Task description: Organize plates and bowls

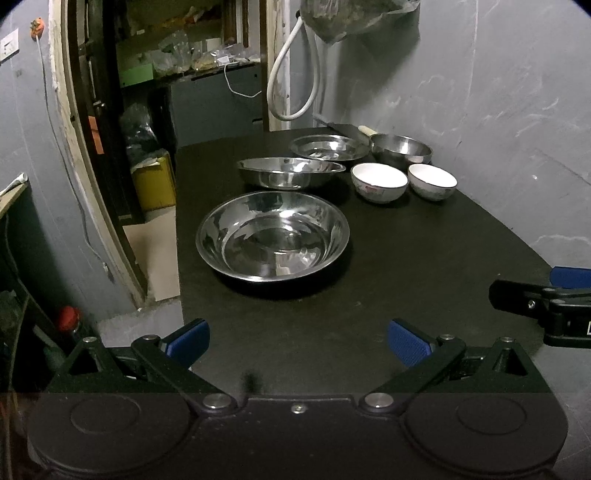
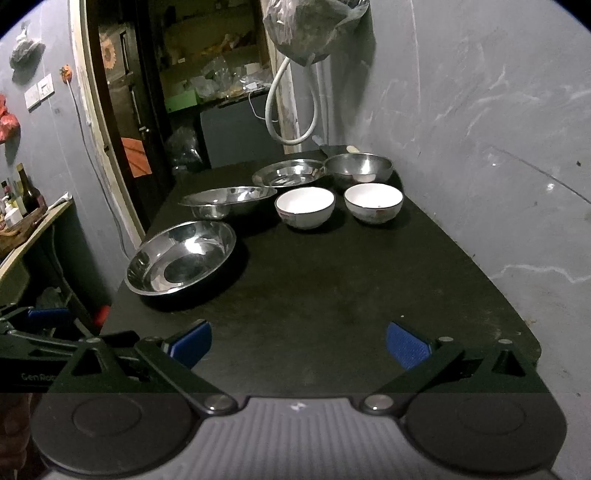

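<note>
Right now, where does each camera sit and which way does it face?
Left wrist: on the left gripper at the table's near edge, facing the far wall over the big steel plate; own blue fingers show open, with the right gripper at the right edge.
Right wrist: on the right gripper, further right, same heading; own open fingers show, the left gripper at the left edge.
Shared: the table, the steel dishes, two white bowls, the hanging bag.
</note>
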A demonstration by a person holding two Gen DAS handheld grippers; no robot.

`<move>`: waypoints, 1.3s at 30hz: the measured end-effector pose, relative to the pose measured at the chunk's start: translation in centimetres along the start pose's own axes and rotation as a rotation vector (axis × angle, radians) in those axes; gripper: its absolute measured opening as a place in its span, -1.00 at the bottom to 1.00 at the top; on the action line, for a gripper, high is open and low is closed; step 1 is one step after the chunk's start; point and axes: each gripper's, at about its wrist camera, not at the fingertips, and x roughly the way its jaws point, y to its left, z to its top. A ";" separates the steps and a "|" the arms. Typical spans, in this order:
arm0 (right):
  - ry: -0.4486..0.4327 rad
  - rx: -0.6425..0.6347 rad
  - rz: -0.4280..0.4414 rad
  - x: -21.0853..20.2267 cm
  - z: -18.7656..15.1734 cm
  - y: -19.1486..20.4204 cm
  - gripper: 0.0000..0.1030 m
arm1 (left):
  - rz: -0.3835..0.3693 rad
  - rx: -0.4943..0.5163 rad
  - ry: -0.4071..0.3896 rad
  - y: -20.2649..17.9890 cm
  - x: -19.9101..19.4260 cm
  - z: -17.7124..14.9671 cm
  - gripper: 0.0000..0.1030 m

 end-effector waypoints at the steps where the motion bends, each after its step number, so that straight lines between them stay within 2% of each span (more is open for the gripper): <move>1: 0.004 0.000 -0.001 0.2 0.1 0.0 1.00 | 0.001 0.000 0.002 -0.1 0.1 0.0 0.99; 8: 0.021 -0.005 0.001 1.4 0.7 -0.2 1.00 | 0.002 -0.013 0.016 0.4 0.8 1.1 0.99; 17: 0.052 -0.028 0.055 5.7 3.6 -0.7 1.00 | 0.012 -0.213 -0.046 4.6 2.6 5.6 0.99; 20: 0.049 -0.019 0.096 7.5 4.8 -0.6 1.00 | 0.049 -0.263 -0.044 6.3 4.2 8.1 0.99; 24: 0.061 0.042 0.157 10.3 6.8 -0.3 1.00 | 0.118 -0.211 -0.036 7.5 6.4 11.2 0.99; 28: 0.078 0.104 0.221 12.5 9.2 0.4 1.00 | 0.137 -0.161 -0.007 8.9 9.0 14.3 0.99; 33: 0.073 0.205 0.227 15.5 11.8 0.9 0.99 | 0.087 -0.168 0.072 10.9 13.7 18.0 0.99; 35: 0.075 0.267 0.230 16.8 12.5 0.9 0.92 | 0.070 -0.170 0.101 11.5 15.4 19.0 0.98; 37: 0.082 0.316 0.222 18.1 12.9 1.1 0.74 | 0.041 -0.161 0.121 12.0 17.0 19.8 0.97; 39: 0.087 0.353 0.201 19.1 13.1 1.3 0.65 | -0.012 -0.146 0.137 12.3 18.6 20.5 0.84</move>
